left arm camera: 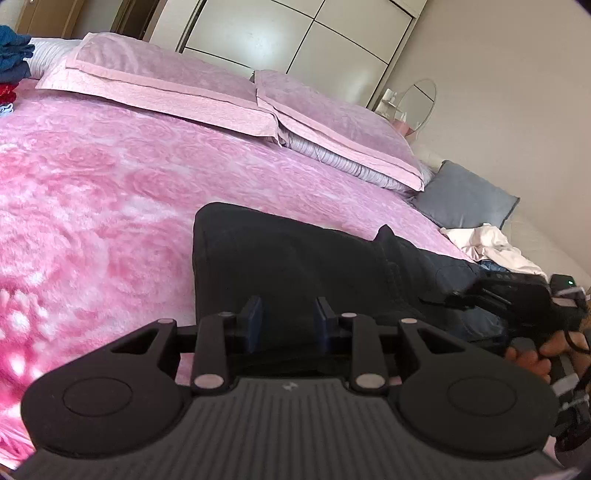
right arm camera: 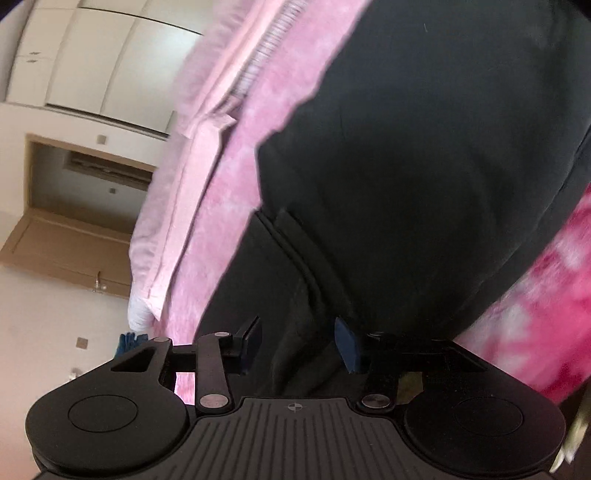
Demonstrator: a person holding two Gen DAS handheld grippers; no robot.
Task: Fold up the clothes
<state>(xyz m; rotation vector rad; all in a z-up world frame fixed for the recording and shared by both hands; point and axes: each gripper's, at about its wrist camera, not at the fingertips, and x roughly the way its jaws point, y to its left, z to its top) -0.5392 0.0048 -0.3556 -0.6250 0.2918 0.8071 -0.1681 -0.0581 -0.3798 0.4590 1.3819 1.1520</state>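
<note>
A dark black garment lies partly folded on the pink blanket. My left gripper is open just over the garment's near edge, with nothing between its blue pads. In the left wrist view the right gripper reaches in low from the right over the garment; a hand holds it. In the right wrist view, which is tilted sideways, the garment fills the frame. My right gripper is open with dark cloth lying between and under its pads.
Two pink pillows lie at the bed's head. A grey cushion and a crumpled white garment are at the right. Folded blue clothes sit far left. White wardrobes and a round mirror stand behind.
</note>
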